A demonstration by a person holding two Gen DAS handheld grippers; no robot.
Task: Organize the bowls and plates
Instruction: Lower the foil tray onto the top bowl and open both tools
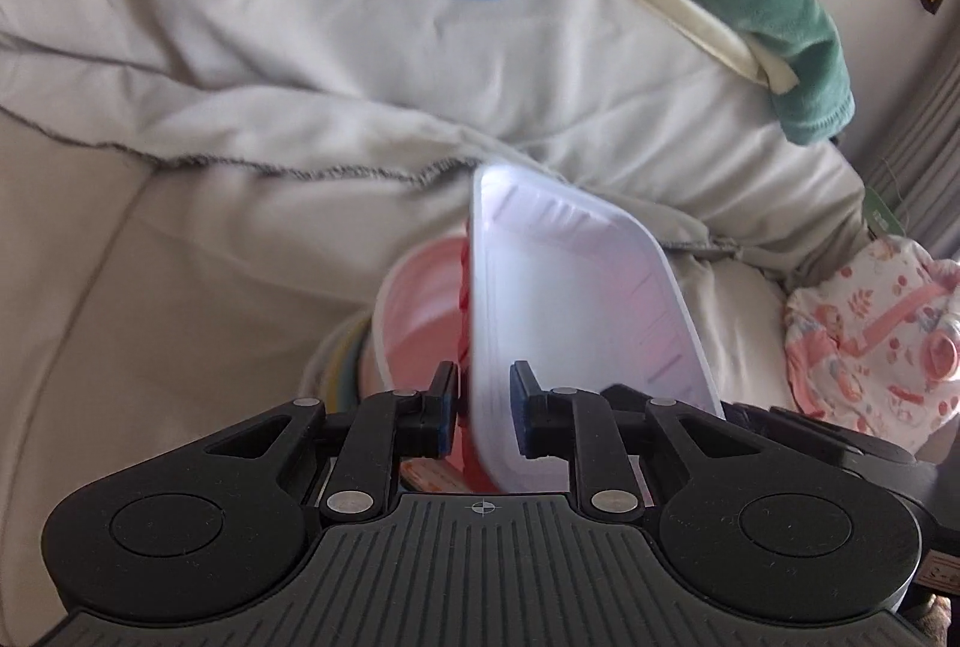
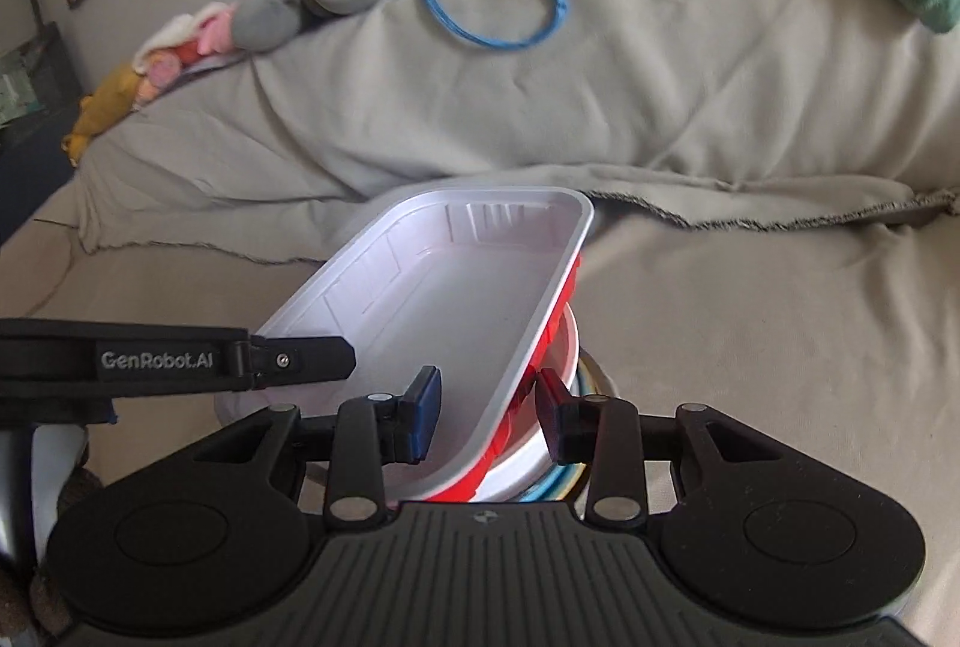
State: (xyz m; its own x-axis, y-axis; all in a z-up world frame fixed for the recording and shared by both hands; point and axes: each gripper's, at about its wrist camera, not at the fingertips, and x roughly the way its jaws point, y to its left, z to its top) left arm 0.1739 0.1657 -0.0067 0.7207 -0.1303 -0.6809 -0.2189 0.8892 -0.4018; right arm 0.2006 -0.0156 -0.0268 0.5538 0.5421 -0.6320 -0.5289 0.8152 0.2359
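Here, one red-sided white tray (image 2: 456,311) hangs tilted above one round white bowl (image 2: 540,458) on the sofa (image 2: 750,347). Two tools hold it: the left tool (image 1: 485,410) clenched on one rim, the right tool (image 2: 489,413) on the opposite rim.

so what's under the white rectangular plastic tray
Under the white rectangular plastic tray sits a round white bowl, over coloured plate rims. The tray hides the bowl's inside and the rest of the stack.
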